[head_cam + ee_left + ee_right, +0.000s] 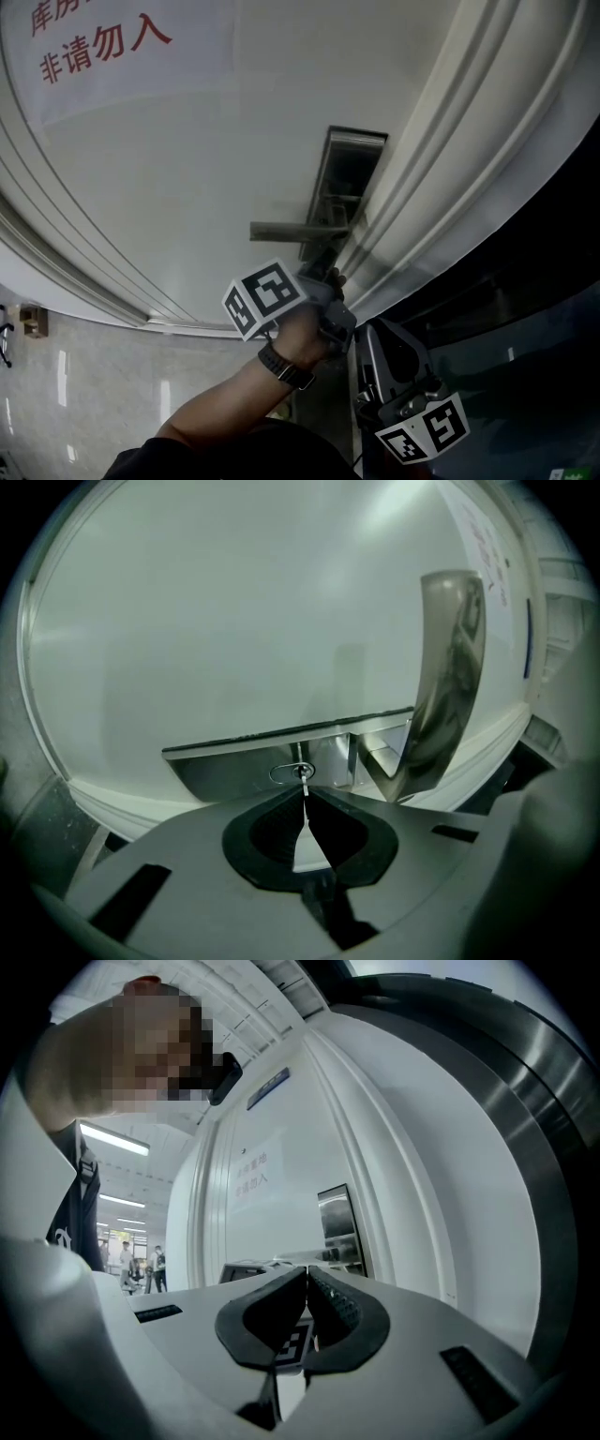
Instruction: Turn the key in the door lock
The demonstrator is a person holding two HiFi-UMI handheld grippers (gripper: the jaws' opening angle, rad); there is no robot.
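My left gripper (305,797) clamps the key (304,782), seated in the lock (285,772) beside the handle (455,667), aligned for rotation. My right gripper (307,1276) hangs low, jaws together, empty, clear of the door (187,169).

All 3 views are dim and grey. Heavy fisheye distortion bends the mouldings of the door (169,187) in the head view, and that view's lower right sinks to near black. A soft glare streak crosses the top of the left gripper view, where the key (304,778) catches a thin bright line. Ceiling strip lights (112,1138) glow in the right gripper view. Both gripper views have black, vignetted corners.
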